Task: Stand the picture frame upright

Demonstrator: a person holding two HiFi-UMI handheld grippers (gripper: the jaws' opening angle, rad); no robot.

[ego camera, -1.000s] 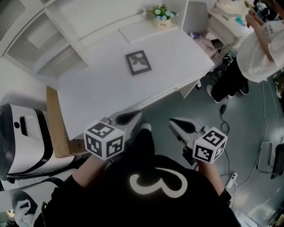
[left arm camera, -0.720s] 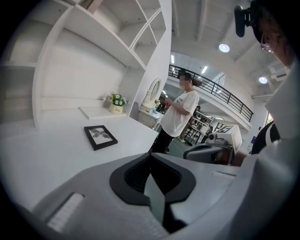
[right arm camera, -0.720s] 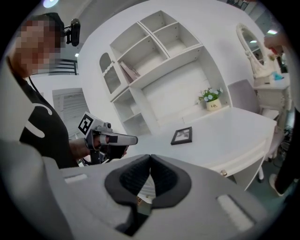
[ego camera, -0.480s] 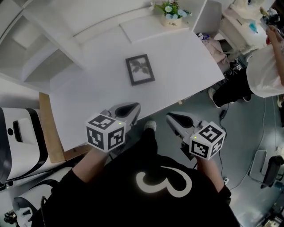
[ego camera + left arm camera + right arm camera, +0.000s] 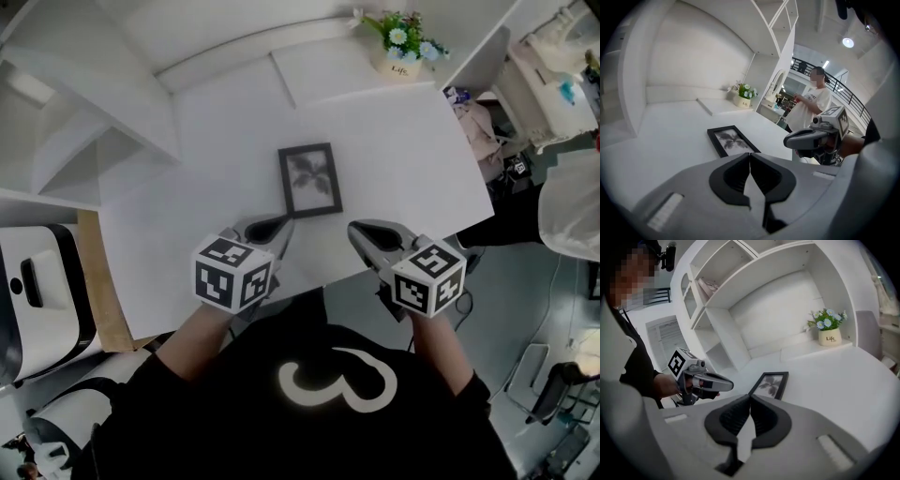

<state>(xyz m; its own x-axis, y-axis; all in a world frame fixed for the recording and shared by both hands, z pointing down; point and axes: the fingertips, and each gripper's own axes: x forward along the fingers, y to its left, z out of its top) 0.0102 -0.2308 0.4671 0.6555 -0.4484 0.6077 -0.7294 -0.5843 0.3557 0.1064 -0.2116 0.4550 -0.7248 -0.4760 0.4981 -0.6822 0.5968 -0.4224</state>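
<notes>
A black picture frame (image 5: 310,179) with a leaf print lies flat, face up, in the middle of the white desk (image 5: 412,141). It shows too in the left gripper view as the frame (image 5: 731,141) and in the right gripper view as the frame (image 5: 770,384). My left gripper (image 5: 278,225) hovers over the desk's near edge just below the frame's left corner, shut and empty. My right gripper (image 5: 358,228) is level with it, below the frame's right corner, also shut with nothing in it.
A small pot of flowers (image 5: 403,47) stands on a raised white slab (image 5: 328,70) at the back of the desk. White shelving (image 5: 84,122) rises at the left. A person in a white shirt (image 5: 572,202) stands at the right. A white appliance (image 5: 37,291) sits at the lower left.
Both grippers have come forward from over the floor to the desk's near edge, closer to the frame. The frame has not moved on the desk.
</notes>
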